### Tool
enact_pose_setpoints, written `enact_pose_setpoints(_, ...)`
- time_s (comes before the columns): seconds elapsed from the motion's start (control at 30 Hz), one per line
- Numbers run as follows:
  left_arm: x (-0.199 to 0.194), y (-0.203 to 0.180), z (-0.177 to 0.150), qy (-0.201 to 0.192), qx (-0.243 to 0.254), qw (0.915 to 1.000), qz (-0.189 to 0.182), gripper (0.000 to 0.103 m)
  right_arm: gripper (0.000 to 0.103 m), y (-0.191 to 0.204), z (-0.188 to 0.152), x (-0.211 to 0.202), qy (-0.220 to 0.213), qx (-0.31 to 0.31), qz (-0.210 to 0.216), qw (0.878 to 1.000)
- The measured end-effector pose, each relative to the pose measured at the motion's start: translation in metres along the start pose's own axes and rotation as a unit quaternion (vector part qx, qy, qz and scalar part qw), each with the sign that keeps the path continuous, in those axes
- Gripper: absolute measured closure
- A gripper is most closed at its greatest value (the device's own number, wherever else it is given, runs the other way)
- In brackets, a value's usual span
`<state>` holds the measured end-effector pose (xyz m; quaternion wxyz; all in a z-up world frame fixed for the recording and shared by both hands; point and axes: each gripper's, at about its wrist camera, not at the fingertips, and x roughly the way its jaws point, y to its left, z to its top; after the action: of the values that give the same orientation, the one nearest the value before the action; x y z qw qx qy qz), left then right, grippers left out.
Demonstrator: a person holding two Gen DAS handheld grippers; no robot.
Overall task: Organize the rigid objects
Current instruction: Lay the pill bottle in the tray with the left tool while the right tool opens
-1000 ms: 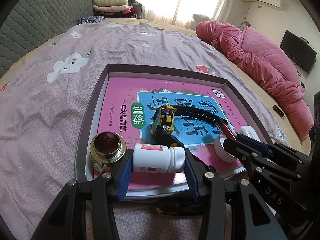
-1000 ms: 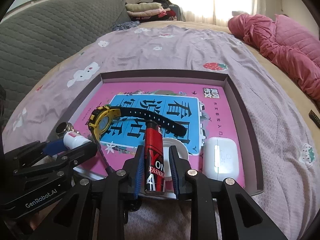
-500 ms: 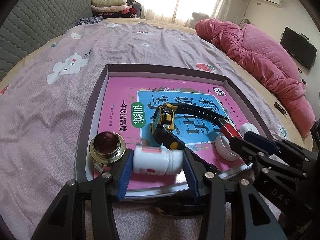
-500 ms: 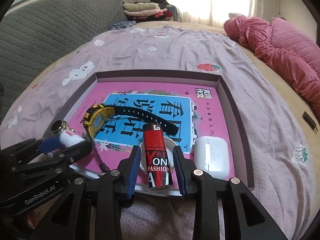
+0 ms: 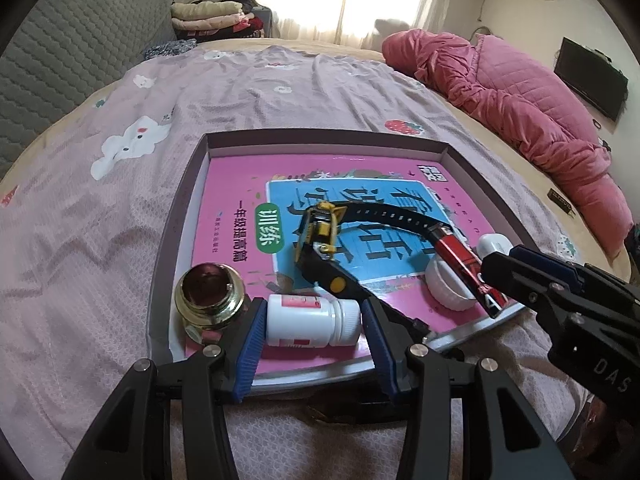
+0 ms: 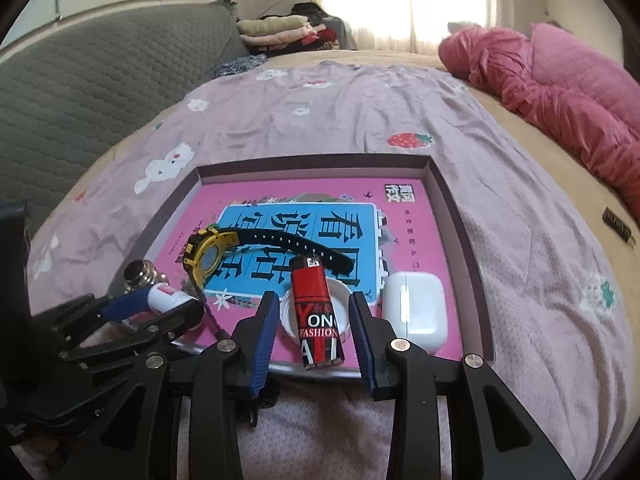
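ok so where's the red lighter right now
In the right wrist view the red lighter lies across a white lid, between the opening right gripper, left of the white earbud case.

Tray (image 6: pixel 460 216) on bedsheet (image 6: pixel 360 104); book (image 6: pixel 404 232) in tray. On book: watch (image 6: pixel 208 254) centre-left, lighter (image 6: pixel 316 312) leaning on cap (image 6: pixel 340 300), earbud case (image 6: pixel 416 306) right, bottle (image 5: pixel 312 320) and brass fitting (image 5: pixel 210 294) left.
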<state>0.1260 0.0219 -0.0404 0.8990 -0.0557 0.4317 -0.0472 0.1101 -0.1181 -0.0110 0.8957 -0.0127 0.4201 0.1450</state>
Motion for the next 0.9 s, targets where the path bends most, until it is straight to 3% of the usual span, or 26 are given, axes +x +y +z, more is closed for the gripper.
enact_pose_setpoints(0.67,-0.027,-0.005,0.002,-0.033,0.011,0.9994,0.002,0.055,0.045,-0.009,0.002,-0.027,-0.017,0.026,-0.002,1.000)
enact_pose_setpoints(0.9,-0.041,-0.004,0.000,-0.044,0.011,0.9990,0.004,0.048,0.041,-0.007,0.005,-0.040,-0.031,0.025,0.000,0.999)
